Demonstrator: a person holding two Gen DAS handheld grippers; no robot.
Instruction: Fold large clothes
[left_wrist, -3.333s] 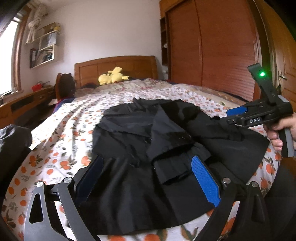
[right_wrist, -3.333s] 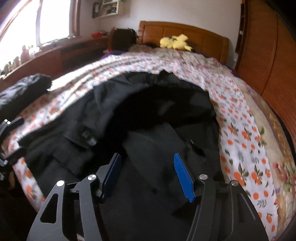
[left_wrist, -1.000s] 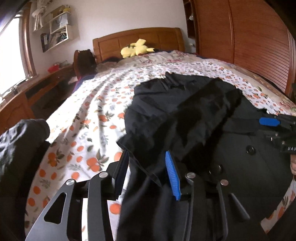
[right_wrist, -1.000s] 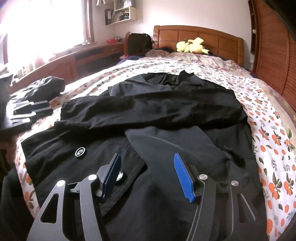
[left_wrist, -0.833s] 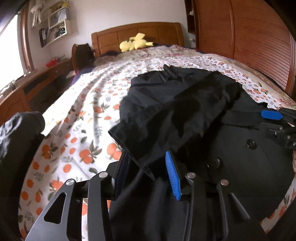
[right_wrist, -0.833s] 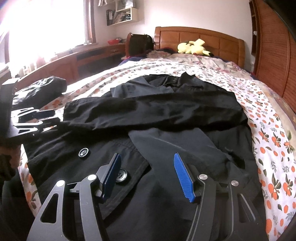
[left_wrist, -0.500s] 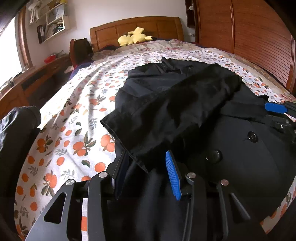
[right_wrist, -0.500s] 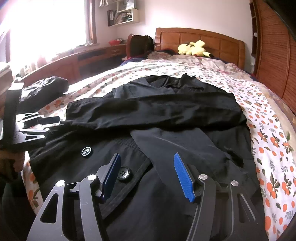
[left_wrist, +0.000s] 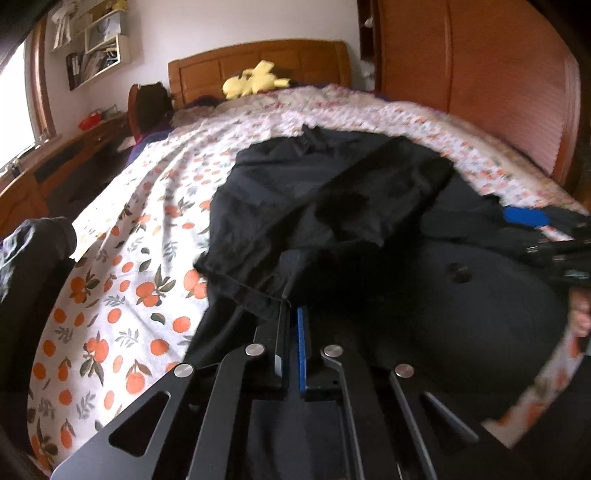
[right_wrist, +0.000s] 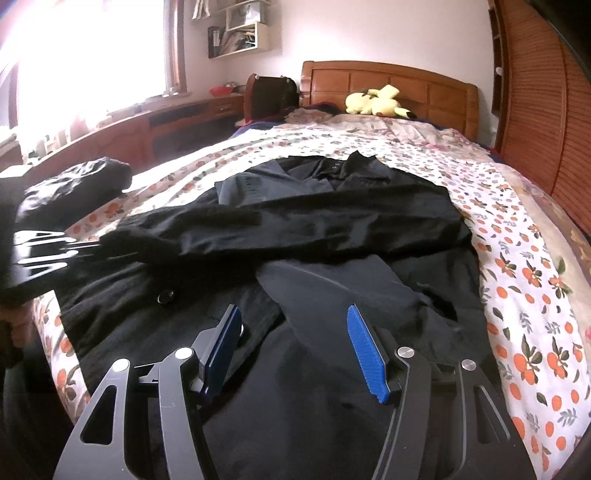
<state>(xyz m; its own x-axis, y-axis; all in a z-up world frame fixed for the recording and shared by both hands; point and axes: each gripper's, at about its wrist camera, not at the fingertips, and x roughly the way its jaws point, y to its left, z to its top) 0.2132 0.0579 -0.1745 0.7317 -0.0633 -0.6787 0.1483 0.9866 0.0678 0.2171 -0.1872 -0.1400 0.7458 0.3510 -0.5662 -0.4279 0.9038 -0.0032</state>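
The left gripper, jaws pinching the sleeve cuff, is holding it crosswise over the coat; the right gripper is hovering wide open.

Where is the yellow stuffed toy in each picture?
Left wrist view: the yellow stuffed toy is at the top, near the middle, lying against the wooden headboard.
Right wrist view: the toy is in the upper right part, also by the headboard.
Shared landmark: the black coat lies spread on the bed below the toy in both.
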